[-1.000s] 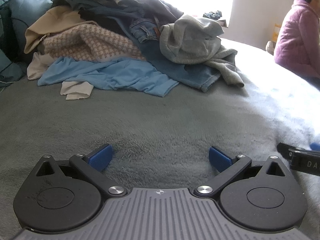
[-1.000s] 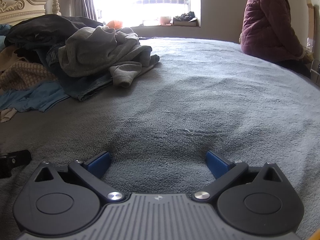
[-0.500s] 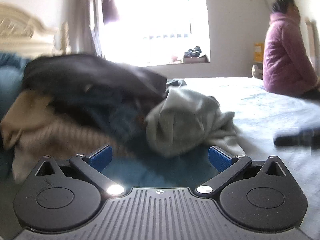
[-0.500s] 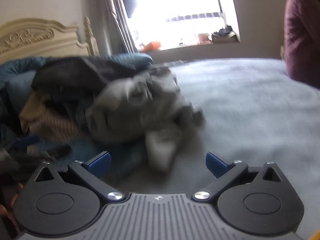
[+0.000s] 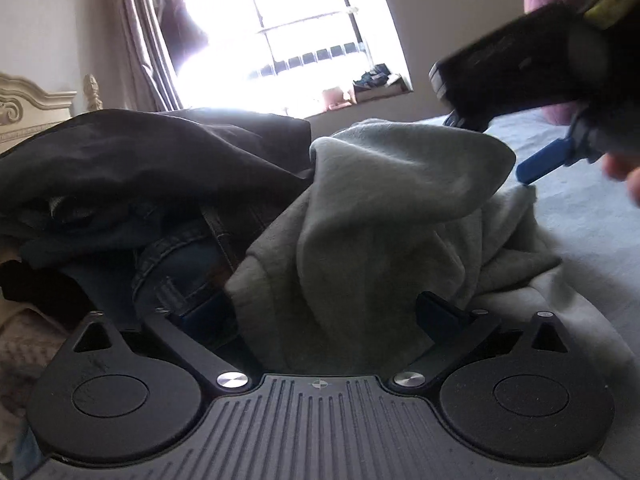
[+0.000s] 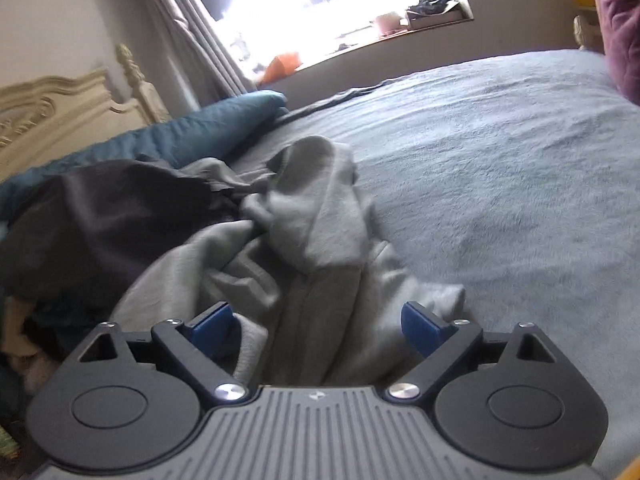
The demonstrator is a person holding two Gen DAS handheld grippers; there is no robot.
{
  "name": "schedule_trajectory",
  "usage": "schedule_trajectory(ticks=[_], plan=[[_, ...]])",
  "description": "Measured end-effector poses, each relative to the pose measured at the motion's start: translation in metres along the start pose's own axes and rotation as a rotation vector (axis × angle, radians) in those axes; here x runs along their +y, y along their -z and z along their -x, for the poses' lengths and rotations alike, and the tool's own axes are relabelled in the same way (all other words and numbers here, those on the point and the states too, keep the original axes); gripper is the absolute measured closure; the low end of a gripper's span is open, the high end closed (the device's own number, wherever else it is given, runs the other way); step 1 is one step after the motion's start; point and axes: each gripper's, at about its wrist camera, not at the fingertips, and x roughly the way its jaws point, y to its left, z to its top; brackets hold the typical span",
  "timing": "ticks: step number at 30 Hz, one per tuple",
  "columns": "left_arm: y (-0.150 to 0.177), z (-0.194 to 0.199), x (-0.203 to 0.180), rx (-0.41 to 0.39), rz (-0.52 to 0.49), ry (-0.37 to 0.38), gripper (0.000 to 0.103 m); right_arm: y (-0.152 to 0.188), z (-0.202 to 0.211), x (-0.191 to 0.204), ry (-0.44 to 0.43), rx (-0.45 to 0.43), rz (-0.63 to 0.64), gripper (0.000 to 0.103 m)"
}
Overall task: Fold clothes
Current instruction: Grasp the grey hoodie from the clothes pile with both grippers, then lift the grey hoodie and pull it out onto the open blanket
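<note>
Left gripper sits low against the clothes pile, jaws wide, grey sweatshirt bunched between them but not pinched. Jeans poke out just left of it, under a dark jacket. Upper right, the right gripper hangs over the sweatshirt's peak (one blue pad shows clearly), fingers at the frame edge. Window glares behind.

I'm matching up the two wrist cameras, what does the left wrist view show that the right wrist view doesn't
Only the left wrist view shows the jeans and the right gripper from outside, over the sweatshirt. Only the right wrist view shows the teal pillow and a wide stretch of bedspread. Both show the grey sweatshirt, the black garment and the window.
</note>
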Motion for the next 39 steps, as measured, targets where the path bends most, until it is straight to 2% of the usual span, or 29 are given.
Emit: schedule_trajectory(ticks=[1,4,6,10,11,12,13,14,15,16,19,22,28,34,39], plan=[[0.002,0.0,-0.001,-0.012,0.0,-0.005,0.001,-0.002,-0.008,0.0,0.023,0.001,0.001,0.016],[0.006,0.005,-0.002,-0.053,0.008,-0.016,0.005,-0.008,-0.031,-0.006,0.06,0.009,-0.029,0.023],[0.009,0.011,-0.001,-0.082,0.019,-0.019,0.013,-0.009,-0.043,-0.008,0.073,0.01,-0.027,0.023],[0.017,0.02,0.0,-0.113,0.013,-0.045,0.03,-0.005,-0.054,0.002,0.12,0.01,0.079,0.026],[0.018,0.023,0.0,-0.119,0.004,-0.052,0.038,-0.004,-0.054,0.006,0.132,0.006,0.108,0.037],[0.018,0.027,-0.002,-0.127,-0.008,-0.057,0.045,-0.003,-0.052,0.008,0.133,0.004,0.133,0.059],[0.018,0.032,-0.003,-0.135,-0.018,-0.06,0.049,-0.001,-0.048,0.011,0.127,0.005,0.153,0.068],[0.016,0.034,-0.004,-0.136,-0.023,-0.034,0.074,0.001,-0.045,0.014,0.131,-0.002,0.167,0.072],[0.013,0.036,-0.005,-0.128,-0.016,-0.004,0.08,0.003,-0.041,0.017,0.137,-0.01,0.183,0.079],[0.012,0.039,-0.007,-0.123,-0.008,0.008,0.081,0.005,-0.038,0.02,0.148,-0.019,0.204,0.083],[0.007,0.054,-0.013,-0.129,-0.012,0.046,0.085,0.008,-0.024,0.025,0.15,-0.045,0.211,0.087],[0.0,0.063,-0.009,-0.128,0.002,0.078,0.087,0.009,-0.007,0.025,0.125,-0.062,0.184,0.089],[0.004,0.112,-0.012,-0.144,0.087,0.141,0.088,0.019,0.039,0.023,0.085,-0.073,0.174,0.09],[-0.011,0.178,-0.008,-0.187,0.11,0.23,0.089,0.039,0.111,0.006,0.035,-0.081,0.136,0.09],[-0.011,0.234,-0.012,-0.177,0.192,0.321,0.089,0.07,0.184,-0.011,-0.005,-0.071,0.12,0.09]])
